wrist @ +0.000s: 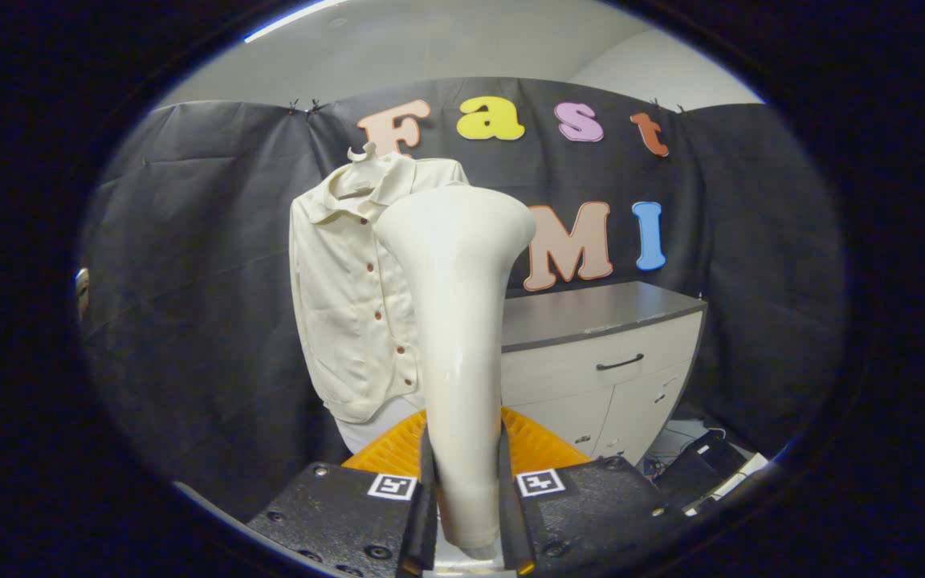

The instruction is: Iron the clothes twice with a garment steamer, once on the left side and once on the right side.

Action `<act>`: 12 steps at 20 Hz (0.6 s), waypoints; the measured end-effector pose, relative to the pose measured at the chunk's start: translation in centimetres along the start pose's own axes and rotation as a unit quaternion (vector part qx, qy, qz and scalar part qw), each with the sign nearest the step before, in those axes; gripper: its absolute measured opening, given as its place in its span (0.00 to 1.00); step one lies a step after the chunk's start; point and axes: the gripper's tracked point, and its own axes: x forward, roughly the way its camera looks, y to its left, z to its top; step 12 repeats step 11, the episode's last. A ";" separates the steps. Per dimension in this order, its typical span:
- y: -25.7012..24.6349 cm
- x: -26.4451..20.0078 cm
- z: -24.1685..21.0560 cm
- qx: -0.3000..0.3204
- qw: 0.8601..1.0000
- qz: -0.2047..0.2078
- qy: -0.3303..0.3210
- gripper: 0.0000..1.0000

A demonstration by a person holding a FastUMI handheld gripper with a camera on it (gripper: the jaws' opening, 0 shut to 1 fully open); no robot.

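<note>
Now: tool (466, 514) clamped on upright garment steamer (458, 321) | shirt (350, 297) just beyond, left of its head

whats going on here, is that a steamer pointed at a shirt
Yes. A hand-held gripper is shut on the handle of a white garment steamer, both fingers pressing its sides, with the wide head pointing up. Just beyond it a cream button-up shirt hangs on a hanger against the black cloth wall. The steamer head looks near the shirt's right side, but contact cannot be told. A grey-topped cabinet stands behind.
</note>
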 end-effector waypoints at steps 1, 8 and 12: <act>-0.5 -0.5 0.0 -0.001 1.000 -0.001 -0.007 0.31; -2.8 -3.2 0.8 -0.005 0.999 0.001 -0.036 0.31; -3.0 -3.5 1.4 -0.003 0.999 0.001 -0.041 0.31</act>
